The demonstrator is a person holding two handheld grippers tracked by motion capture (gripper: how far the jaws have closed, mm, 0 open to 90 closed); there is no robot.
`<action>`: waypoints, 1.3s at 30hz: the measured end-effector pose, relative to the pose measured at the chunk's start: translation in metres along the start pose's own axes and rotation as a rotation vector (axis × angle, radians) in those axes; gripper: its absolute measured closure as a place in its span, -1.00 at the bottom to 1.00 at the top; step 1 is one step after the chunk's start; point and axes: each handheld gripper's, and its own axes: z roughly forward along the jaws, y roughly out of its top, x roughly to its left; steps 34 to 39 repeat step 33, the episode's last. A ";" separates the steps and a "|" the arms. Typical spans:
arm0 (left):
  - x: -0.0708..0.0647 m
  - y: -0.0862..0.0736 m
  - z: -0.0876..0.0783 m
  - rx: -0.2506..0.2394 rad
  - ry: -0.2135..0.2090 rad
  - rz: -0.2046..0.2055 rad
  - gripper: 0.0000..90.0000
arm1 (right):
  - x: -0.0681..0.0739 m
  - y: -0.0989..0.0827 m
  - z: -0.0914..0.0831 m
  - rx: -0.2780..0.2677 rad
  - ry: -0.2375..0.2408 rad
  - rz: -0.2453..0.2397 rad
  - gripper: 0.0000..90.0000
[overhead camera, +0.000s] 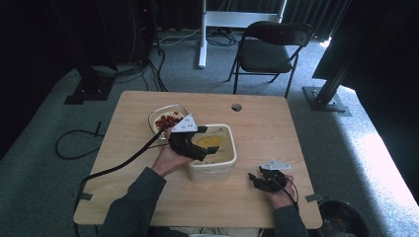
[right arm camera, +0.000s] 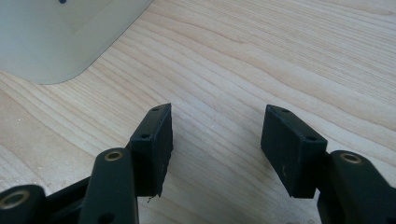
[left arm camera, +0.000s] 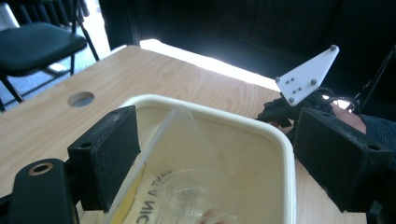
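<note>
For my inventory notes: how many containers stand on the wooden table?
2. A cream tub stands mid-table, with the left gripper over it; a small dish of red food sits behind it, to the left.

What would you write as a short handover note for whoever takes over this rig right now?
Left gripper: open, jaws over the cream tub, nothing pressed between them. A clear plastic bag lies inside the tub.
Right gripper: open, empty, resting on the table right of the tub.
The plate of red food sits behind the tub's left corner.
Done: bag is in the tub.
Left: probably withdraw the left gripper; the plate is untouched.
</note>
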 end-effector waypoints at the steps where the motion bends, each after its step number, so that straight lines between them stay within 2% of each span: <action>1: 0.000 0.000 -0.001 -0.004 0.003 0.000 -0.66 | 0.000 0.000 0.000 0.000 0.000 0.000 -0.05; 3: 0.000 0.001 -0.004 -0.019 0.016 0.006 -0.66 | 0.000 0.000 0.000 0.000 0.000 0.000 -0.05; 9: 0.006 0.001 -0.019 -0.061 0.047 -0.021 -0.63 | 0.000 0.000 0.000 0.000 -0.001 0.000 -0.06; 16: 0.009 -0.006 -0.037 -0.095 0.084 -0.031 -0.50 | 0.000 0.000 0.000 0.000 -0.001 0.001 -0.07; 26: 0.009 -0.026 -0.056 -0.100 0.141 -0.046 -0.45 | -0.001 0.000 0.002 -0.007 -0.002 0.000 -0.12; 33: 0.001 -0.052 -0.069 -0.076 0.199 -0.059 -0.43 | -0.003 0.003 0.006 -0.017 0.001 0.007 -0.13; 39: 0.001 -0.052 -0.069 -0.076 0.199 -0.059 -0.43 | -0.003 0.003 0.006 -0.017 0.001 0.007 -0.13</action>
